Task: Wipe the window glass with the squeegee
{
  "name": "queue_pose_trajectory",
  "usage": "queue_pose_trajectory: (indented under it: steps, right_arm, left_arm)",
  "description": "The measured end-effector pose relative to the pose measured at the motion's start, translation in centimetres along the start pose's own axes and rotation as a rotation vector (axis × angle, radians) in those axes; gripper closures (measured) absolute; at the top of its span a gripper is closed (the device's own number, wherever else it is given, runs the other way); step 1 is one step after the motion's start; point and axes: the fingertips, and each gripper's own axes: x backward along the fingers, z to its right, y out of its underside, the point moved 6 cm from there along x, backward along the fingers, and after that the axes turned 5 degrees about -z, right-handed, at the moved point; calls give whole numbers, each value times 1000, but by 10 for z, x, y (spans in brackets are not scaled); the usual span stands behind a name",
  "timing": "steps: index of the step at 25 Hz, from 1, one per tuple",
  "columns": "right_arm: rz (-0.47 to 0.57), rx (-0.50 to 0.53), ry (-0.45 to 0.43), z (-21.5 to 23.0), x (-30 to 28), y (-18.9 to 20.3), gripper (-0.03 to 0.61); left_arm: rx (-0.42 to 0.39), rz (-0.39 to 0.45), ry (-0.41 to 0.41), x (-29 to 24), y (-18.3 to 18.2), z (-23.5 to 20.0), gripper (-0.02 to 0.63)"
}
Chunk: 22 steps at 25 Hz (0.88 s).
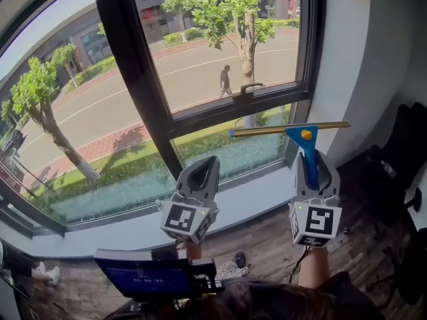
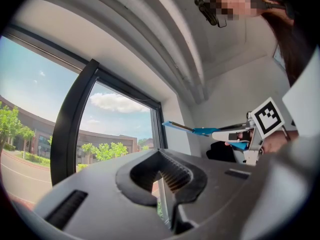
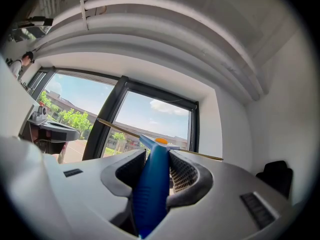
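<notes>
Blue-handled squeegee (image 1: 305,145), just one, tight between fingers of right gripper (image 1: 312,164); left gripper (image 1: 208,163) fingers together, empty.

- Squeegee (image 1: 305,141): blue handle, brass-yellow bar, orange knob.
- L gripper (image 1: 206,163): grey shell, dk grey ribbed pads (image 2: 176,176), blk-on-wht square markers.
- R gripper (image 1: 311,160): same grey shell, same blk/wht markers.
- Window frame (image 1: 131,59): blk.
- Wall (image 1: 347,52): white.
- Sill (image 1: 127,231): pale grey-white.
- Floor (image 1: 267,242): brown, wood-plank pattern.
- Screen (image 1: 141,277): blue display, blk casing.
- Chair (image 1: 399,159): blk.
- Outside: trees (image 1: 230,12) bright green, tan trunks.
- Lawn (image 1: 200,145): green.
- Road (image 1: 193,69): grey w/ white line.
- Paving (image 1: 113,142): reddish.
- Sky (image 2: 30,69): blue.
- Clouds (image 2: 115,101): white.
</notes>
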Motion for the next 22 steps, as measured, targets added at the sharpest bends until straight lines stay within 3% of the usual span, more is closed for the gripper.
queue_pose_trajectory:
  steps: [8,12,22]
  right_arm:
    - [5,17,27,6,-61,1,437]
    - [5,15,48,8,-96,4,437]
    - [-1,-4,76,5,-152,13,437]
  left_arm:
    - [19,12,4,-60,5,-35,612]
    - [10,21,54,-96,9,-50,612]
    - [15,7,89,-145,21,-82,612]
